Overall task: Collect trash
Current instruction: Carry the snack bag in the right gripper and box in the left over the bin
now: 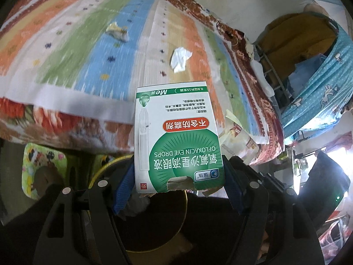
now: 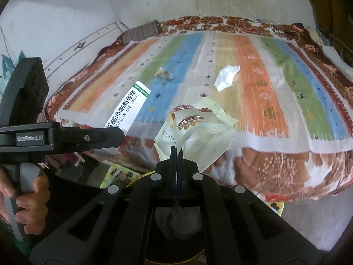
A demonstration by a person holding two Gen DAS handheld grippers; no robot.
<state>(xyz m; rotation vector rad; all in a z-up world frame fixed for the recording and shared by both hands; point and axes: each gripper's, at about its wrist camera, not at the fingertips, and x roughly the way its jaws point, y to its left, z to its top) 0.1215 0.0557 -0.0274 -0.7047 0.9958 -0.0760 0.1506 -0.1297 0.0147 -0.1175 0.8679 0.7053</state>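
My left gripper is shut on a white and green eye drops box, its blue pads pressing the box's two sides. From the right wrist the same box sticks up from the left gripper, which a hand holds. My right gripper is shut on a pale snack wrapper, also seen at the right in the left wrist view. Both hang over a dark bin with a yellow rim by the bed's edge. A white tissue and a yellowish paper wad lie on the bed.
The bed carries a striped mat over a brown flowered blanket. A blue patterned cloth hamper stands beyond the bed's right end. A green cartoon-print mat lies on the floor next to the bin.
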